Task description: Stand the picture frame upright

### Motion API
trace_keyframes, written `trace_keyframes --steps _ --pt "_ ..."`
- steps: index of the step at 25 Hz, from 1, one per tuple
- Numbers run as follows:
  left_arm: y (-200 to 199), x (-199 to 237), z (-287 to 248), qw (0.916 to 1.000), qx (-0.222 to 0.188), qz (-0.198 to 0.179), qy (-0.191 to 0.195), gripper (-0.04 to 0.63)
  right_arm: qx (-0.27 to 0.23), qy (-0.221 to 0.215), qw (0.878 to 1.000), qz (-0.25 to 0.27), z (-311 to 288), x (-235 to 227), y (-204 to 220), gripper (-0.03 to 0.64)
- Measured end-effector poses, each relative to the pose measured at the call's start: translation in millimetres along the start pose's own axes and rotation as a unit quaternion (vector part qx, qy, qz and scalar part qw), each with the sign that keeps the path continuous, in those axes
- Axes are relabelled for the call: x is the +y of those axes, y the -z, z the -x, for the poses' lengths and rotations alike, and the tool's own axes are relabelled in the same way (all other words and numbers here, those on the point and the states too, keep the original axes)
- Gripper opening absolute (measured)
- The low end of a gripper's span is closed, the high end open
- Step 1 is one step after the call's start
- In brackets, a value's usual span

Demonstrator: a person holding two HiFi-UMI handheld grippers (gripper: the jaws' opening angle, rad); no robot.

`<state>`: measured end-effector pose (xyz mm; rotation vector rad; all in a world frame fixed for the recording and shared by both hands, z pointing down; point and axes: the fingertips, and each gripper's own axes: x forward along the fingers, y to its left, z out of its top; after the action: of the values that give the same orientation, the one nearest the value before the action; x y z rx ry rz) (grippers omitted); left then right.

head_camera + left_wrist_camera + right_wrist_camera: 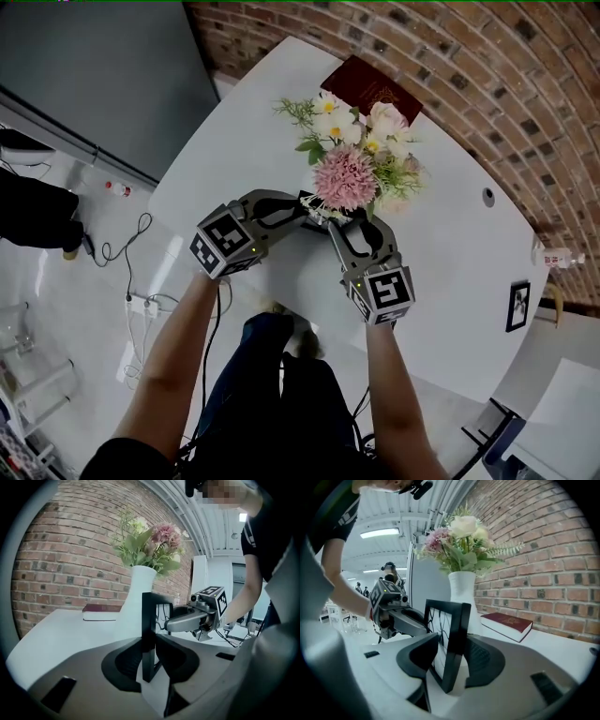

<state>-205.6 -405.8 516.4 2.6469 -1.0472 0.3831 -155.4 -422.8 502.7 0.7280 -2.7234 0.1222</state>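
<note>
My left claw [149,642] is clamped on 1 side edge of the black picture frame [150,609], both pads pressing it. My right claw [452,641] straddles the opposite edge with its jaws apart, a gap showing on the glass side. The frame stands on edge on the white table [450,272], leaning slightly, just in front of the white vase [140,590] of flowers [349,173]. A red book [371,86] lies beyond, near the brick wall.

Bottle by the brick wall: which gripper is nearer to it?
Right. The right gripper is at the picture frame's edge facing the bottle; the left gripper is at its opposite edge, farther away.
</note>
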Motion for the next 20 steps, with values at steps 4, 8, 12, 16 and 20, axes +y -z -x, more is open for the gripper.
trace_keyframes --steps 4,8,12,16,20 --pt "-1.1 5.2 0.1 1.0000 -0.004 -0.005 -0.008 0.095 -0.001 0.016 1.000 0.011 -3.3 -3.1 -2.0 0.181" --pt "-2.9 9.5 -0.7 0.9997 -0.001 -0.016 -0.016 0.095 -0.002 0.031 0.999 0.020 -6.6 -6.3 -4.6 0.186" --pt "-3.5 11.6 -1.0 0.9997 0.001 -0.018 -0.015 0.095 -0.001 0.035 0.999 0.011 -8.1 -7.7 -3.7 0.187" --pt "-3.8 13.4 -0.8 0.9998 0.002 -0.014 -0.013 0.095 -0.004 0.040 0.999 -0.005 -8.5 -9.1 -3.8 0.187" --pt "-3.1 15.9 0.3 0.9997 0.000 -0.011 -0.021 0.096 -0.006 0.046 0.999 -0.021 -8.2 -9.7 -2.5 0.186"
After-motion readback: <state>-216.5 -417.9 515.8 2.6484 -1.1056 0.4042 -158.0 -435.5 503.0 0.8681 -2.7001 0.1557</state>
